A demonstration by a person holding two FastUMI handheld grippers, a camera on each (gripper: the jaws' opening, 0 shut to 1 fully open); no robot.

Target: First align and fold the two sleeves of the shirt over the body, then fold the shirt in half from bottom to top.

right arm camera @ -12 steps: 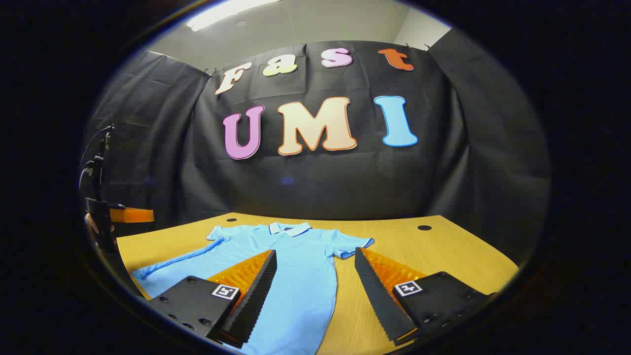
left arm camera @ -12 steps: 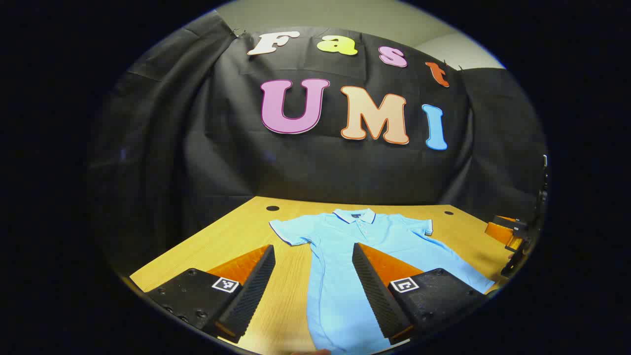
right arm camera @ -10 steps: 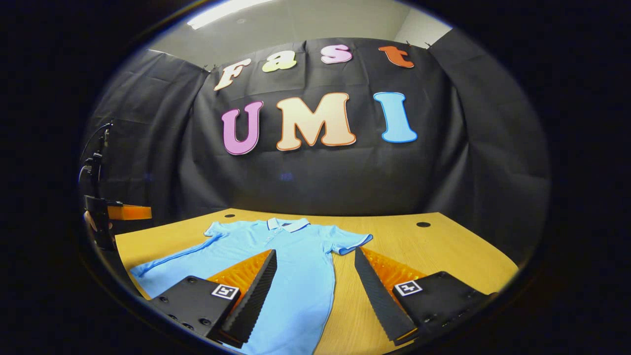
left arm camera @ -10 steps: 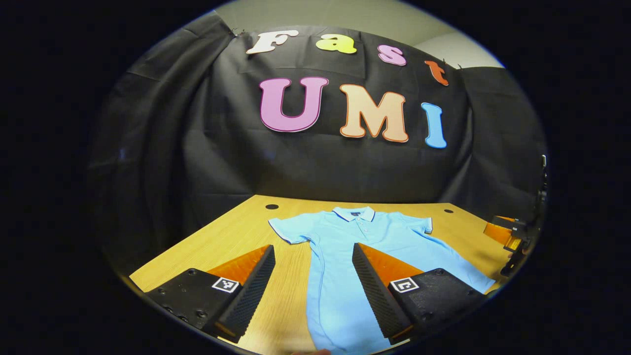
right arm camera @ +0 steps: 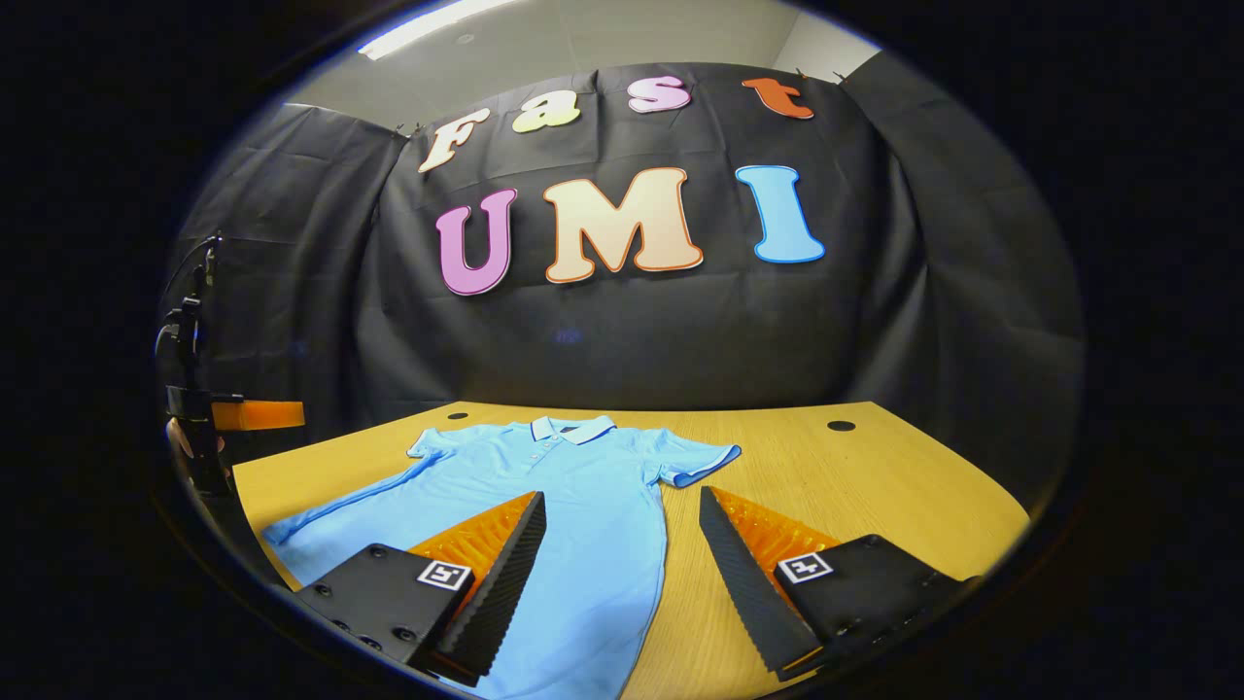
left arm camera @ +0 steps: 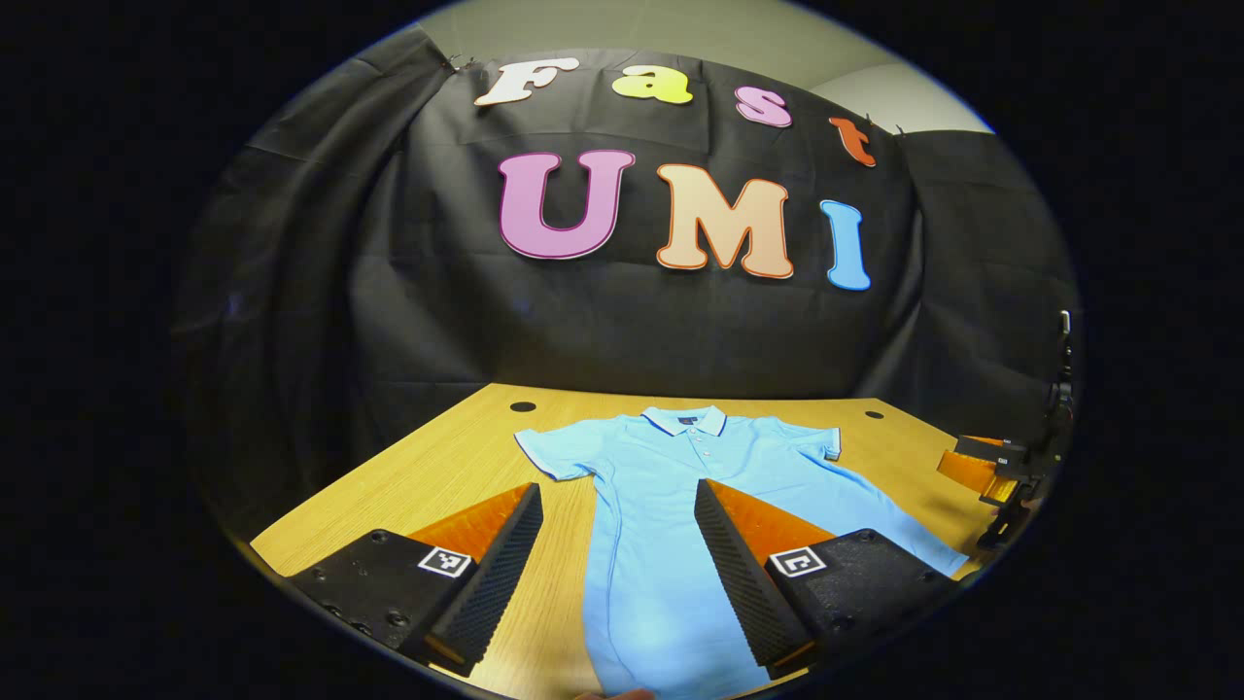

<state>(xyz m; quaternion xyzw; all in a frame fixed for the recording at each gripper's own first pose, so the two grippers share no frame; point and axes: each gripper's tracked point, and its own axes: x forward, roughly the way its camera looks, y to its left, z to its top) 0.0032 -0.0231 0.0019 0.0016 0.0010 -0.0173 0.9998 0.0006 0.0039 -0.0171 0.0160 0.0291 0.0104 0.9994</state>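
Lying flat and face up on the wooden table (left arm camera: 428, 476), the light blue polo shirt (left arm camera: 680, 486) has its collar (left arm camera: 685, 420) toward the black backdrop and its hem toward the person, so its long axis runs straight away from both tools. Nothing is folded yet: both short sleeves are spread out to the sides.

The left gripper (left arm camera: 617, 569) hovers above the near edge of the table with its jaws wide apart and nothing between them; through the gap, the shirt's left side seam runs forward. The left sleeve (left arm camera: 554, 452) lies ahead and slightly to the left of that gap, closer to this tool than to the other. The right gripper (right arm camera: 622, 569) is likewise spread open and empty, held above the shirt's right side. The right sleeve (right arm camera: 695, 462) sits ahead of its gap, a little right of centre, near its own tool and well apart from the left one.

In the left gripper view the other tool appears at the far right edge, beside the table; in the right gripper view the left tool shows at the far left edge.

Judging from this layout, each hand should reach forward along the shirt to its own sleeve, then carry it inward over the body. No containers are present, and the table holds the shirt alone.
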